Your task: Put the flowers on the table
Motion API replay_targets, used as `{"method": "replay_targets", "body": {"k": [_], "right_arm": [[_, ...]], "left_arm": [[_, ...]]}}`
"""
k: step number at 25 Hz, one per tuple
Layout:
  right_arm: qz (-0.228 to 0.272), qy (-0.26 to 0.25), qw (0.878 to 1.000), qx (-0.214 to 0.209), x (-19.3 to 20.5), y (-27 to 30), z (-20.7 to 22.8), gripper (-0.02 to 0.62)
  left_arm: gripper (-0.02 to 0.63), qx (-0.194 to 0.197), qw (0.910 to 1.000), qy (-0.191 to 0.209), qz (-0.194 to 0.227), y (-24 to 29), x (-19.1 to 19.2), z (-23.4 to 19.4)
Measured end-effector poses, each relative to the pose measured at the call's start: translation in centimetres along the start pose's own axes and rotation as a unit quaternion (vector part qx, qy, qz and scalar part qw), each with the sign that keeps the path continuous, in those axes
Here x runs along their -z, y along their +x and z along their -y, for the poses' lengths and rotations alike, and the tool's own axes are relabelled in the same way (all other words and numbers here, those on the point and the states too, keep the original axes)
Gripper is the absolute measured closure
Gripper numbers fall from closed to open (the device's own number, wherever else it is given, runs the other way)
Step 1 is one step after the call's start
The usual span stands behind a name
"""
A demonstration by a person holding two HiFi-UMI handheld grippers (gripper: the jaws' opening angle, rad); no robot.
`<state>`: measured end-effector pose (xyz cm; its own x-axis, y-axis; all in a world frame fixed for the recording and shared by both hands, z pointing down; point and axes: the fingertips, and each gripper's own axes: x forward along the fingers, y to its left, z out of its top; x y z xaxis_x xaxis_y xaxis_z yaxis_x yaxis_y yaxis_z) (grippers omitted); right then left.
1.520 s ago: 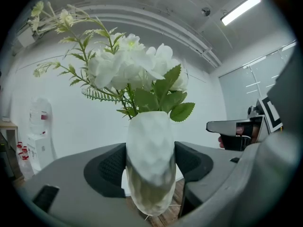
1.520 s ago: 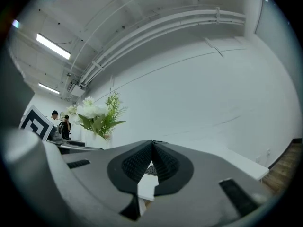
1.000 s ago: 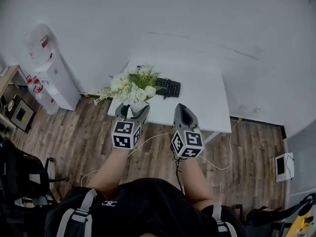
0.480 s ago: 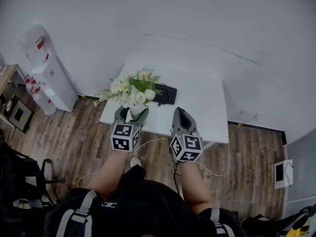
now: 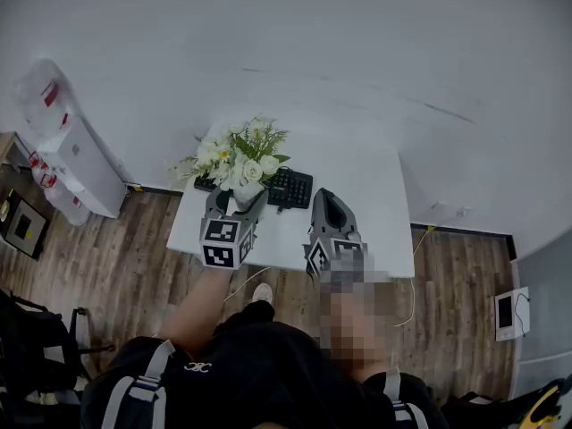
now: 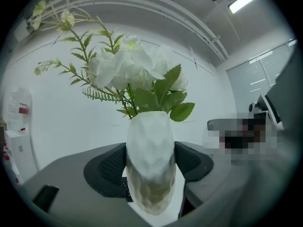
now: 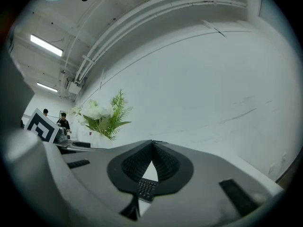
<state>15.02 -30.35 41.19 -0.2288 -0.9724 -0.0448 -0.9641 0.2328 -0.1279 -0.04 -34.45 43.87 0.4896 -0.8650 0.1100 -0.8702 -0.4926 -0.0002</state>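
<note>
White flowers with green leaves (image 5: 237,153) stand in a white faceted vase (image 6: 150,160). My left gripper (image 5: 239,201) is shut on the vase, with a dark pad pressing on each side of it. In the head view the vase hangs upright over the left part of the white table (image 5: 371,195), just left of a black keyboard (image 5: 289,188). Whether its base touches the tabletop is hidden. My right gripper (image 5: 323,195) is over the table's front middle, jaws shut with nothing in them. The right gripper view shows the flowers (image 7: 102,115) to its left.
A water dispenser (image 5: 63,146) stands against the wall left of the table. The floor is wood, with a cable (image 5: 409,304) to the right and a small white device (image 5: 507,309) further right. Dark bags and a chair (image 5: 36,365) sit at lower left.
The person has stepped towards the table. Both grippers have moved forward from its front edge to over the tabletop, carrying the vase in beside the keyboard.
</note>
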Motion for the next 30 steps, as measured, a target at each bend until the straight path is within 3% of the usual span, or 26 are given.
{"method": "replay_targets", "body": {"k": [15,25,30], "right_arm": [[-0.024,0.0,0.998,0.064,1.3,17.7,9.5,0.594],[-0.073,-0.009,0.991,0.112,4.9,22.0,15.3,0.594],[-0.105,-0.009,0.984,0.146,7.4,22.5,18.9,0.594]], "left_arm": [[0.276,0.068,0.9975,0.02,0.003,25.1,-0.2,-8.2],[0.276,0.128,0.991,0.037,0.006,40.4,4.7,-9.6],[0.276,0.154,0.9865,0.054,-0.013,46.8,8.4,-8.4]]}}
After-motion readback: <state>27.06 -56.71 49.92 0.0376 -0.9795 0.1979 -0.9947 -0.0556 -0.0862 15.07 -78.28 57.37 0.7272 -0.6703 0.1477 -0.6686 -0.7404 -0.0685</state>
